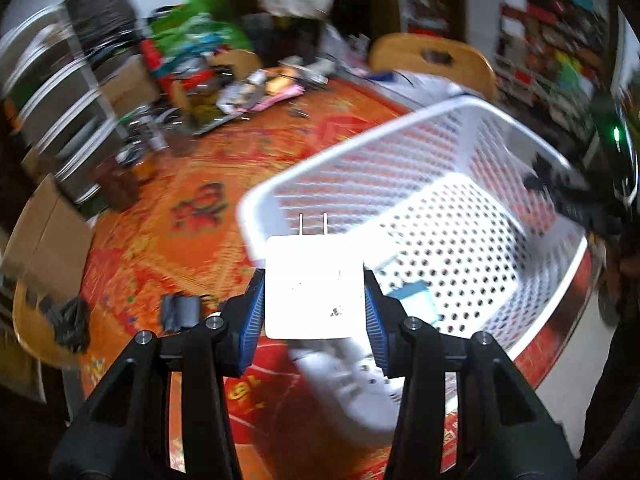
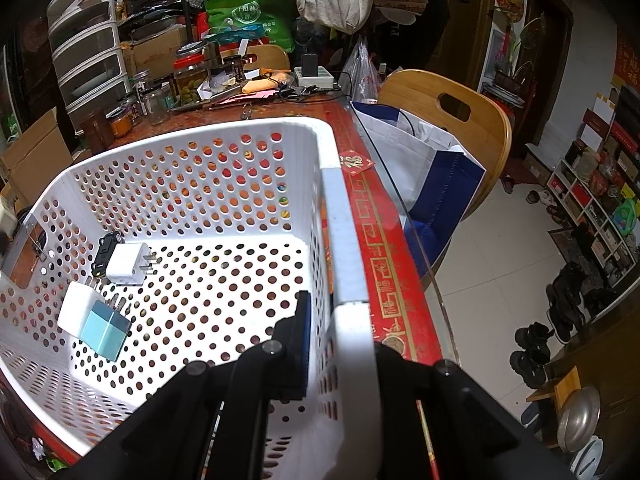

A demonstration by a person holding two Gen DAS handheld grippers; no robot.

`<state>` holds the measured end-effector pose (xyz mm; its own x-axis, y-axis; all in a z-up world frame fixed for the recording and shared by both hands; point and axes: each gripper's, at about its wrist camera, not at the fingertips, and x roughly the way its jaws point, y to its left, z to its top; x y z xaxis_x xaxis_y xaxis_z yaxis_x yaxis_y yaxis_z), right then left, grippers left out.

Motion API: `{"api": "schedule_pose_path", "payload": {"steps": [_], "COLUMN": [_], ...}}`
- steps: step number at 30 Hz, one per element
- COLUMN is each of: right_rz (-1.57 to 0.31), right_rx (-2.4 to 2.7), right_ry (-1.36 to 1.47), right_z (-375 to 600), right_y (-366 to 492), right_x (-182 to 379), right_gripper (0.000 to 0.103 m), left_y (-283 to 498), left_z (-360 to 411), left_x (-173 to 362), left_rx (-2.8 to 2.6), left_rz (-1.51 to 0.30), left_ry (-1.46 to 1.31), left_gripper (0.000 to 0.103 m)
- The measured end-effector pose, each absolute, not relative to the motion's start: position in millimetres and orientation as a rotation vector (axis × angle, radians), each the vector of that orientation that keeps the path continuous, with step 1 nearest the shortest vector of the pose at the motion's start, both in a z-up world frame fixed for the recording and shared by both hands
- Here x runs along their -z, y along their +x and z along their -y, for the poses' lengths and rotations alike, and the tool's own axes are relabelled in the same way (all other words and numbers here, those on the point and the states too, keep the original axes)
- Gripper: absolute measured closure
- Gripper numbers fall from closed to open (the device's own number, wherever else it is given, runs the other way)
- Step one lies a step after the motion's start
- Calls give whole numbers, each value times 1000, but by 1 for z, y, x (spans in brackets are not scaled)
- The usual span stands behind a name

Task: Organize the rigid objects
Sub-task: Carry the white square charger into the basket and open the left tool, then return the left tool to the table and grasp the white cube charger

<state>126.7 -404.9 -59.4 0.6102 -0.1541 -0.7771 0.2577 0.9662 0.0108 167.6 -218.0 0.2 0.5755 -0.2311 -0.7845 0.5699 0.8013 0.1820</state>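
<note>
Between its blue pads, the downward-tilted left gripper (image 1: 315, 292) is clamping a white charger (image 1: 315, 286), prongs forward; ahead, the right gripper (image 2: 340, 344) is pinching the basket (image 2: 346, 240) rim.

Basket (image 2: 344, 240) perforated white plastic; charger (image 1: 314, 286) smooth plastic, metal prongs (image 1: 313, 224); chair (image 2: 448, 120) wood.

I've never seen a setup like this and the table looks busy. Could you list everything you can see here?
Basket: one, white, perforated, on the table.
Plug adapters in the basket: three; white, white, light blue; a small black item beside them.
White charger: one, prongs up, held over the basket's near rim.
Tablecloth: one, red and gold.
Jars: several, glass, far end of the table.
Chair: one, wooden, behind the table.
Left gripper: black, blue pads, shut on the charger.
Right gripper: black, shut on the basket's rim.
</note>
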Motion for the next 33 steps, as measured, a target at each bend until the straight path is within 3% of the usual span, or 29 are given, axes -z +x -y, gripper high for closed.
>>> {"api": "schedule_pose_path", "payload": {"steps": [10, 17, 18, 20, 22, 27, 29, 33], "right_rz": [-886, -884, -884, -886, -885, -887, -888, -880], "right_rx": [236, 233, 232, 232, 231, 232, 232, 231], "right_ry": [129, 128, 127, 124, 123, 122, 120, 120], "right_z": [405, 403, 403, 403, 403, 403, 403, 404], "right_y": [126, 125, 125, 125, 124, 123, 124, 123], "right_x": [61, 62, 62, 62, 62, 62, 62, 62], "right_gripper": [95, 94, 94, 94, 94, 94, 94, 94], "left_y": [211, 220, 225, 230, 233, 223, 219, 222], "left_z": [306, 323, 324, 322, 312, 231, 178, 82], "left_x": [75, 95, 96, 89, 74, 12, -9, 2], "left_rx": [507, 539, 543, 556, 571, 551, 462, 316], "left_rz": [-1109, -1184, -1185, -1160, -1115, -916, -813, -829], "left_ry": [709, 774, 765, 729, 664, 399, 309, 134], "left_gripper": [60, 60, 58, 36, 24, 20, 0, 0]}}
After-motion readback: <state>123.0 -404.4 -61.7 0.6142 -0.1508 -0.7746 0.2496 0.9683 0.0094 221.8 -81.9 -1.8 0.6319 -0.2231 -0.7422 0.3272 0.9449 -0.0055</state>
